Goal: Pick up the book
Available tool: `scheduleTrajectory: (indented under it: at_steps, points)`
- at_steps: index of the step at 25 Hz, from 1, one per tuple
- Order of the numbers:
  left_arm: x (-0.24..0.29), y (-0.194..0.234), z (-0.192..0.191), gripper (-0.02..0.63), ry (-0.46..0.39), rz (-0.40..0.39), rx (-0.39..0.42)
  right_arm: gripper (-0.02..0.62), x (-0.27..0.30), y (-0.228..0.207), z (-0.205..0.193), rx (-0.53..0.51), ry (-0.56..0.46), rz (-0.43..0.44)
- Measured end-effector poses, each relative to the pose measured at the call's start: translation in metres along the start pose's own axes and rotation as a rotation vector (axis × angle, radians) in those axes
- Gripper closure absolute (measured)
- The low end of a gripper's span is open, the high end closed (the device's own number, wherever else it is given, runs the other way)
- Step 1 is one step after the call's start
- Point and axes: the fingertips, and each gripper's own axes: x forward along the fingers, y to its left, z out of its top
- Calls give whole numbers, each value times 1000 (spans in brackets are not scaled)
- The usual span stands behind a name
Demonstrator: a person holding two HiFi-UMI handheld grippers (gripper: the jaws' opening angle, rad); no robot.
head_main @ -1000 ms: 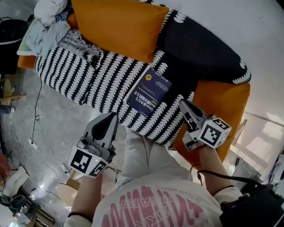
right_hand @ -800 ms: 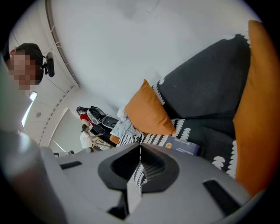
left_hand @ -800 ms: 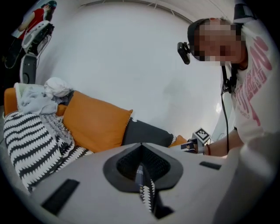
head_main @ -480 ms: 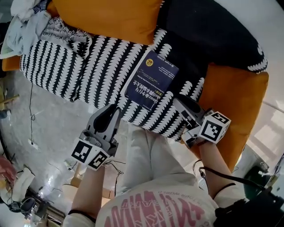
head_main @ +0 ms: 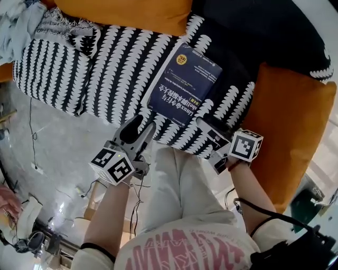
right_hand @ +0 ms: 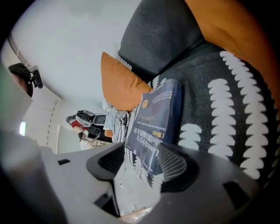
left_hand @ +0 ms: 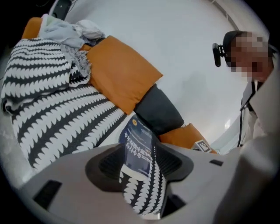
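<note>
You hold both grippers at the front edge of the orange sofa [head_main: 291, 124], and the book [head_main: 185, 84] lies just beyond their tips. It is dark blue and rests flat and cover up on a black-and-white throw [head_main: 108, 71], set at a slant with its near end close to the throw's front edge.

The left gripper [head_main: 141, 125] sits by the book's near left corner. Its jaws stand apart and have just been opening. Its own view shows the throw's hem and the book through the gap, and the pads press on neither.

The right gripper [head_main: 206, 126] sits off the near right corner. Its jaws are also spread and have just been opening. The book shows ahead in the gap, and nothing is gripped.

Your leg [head_main: 179, 182] in pale trousers meets the sofa front between the two tools.

A black cushion [head_main: 253, 29] crowds the book's far right side, though the views do not show whether the two touch. An orange cushion [head_main: 127, 13] lies past the book's far end. A heap of pale clothes [head_main: 13, 29] sits at the sofa's far left, well apart from the book. The sofa's bare orange end rises just right of the right gripper.

To the left, a thin cable [head_main: 33, 134] trails over the grey floor [head_main: 58, 140].
</note>
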Motion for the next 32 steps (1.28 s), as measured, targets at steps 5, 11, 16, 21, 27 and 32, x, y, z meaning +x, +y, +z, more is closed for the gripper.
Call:
scheduleTrajectory:
  at_steps: [5, 11, 16, 21, 27, 32]
  points:
    - [18, 35, -43, 352, 46, 44, -90, 354, 14, -28, -41, 66, 35, 58]
    - [39, 58, -39, 333, 2, 74, -251, 341, 24, -37, -41, 69, 90, 61]
    - [45, 74, -44, 318, 56, 126, -367, 311, 29, -47, -55, 147, 125, 56]
    - [62, 87, -49, 304, 24, 15, -440, 279, 42, -58, -59, 183, 81, 71]
    - [69, 85, -42, 304, -29, -80, -633, 279, 52, -47, -40, 283, 31, 183]
    - [74, 76, -37, 304, -23, -127, -663, 281, 55, -40, -35, 291, 45, 217]
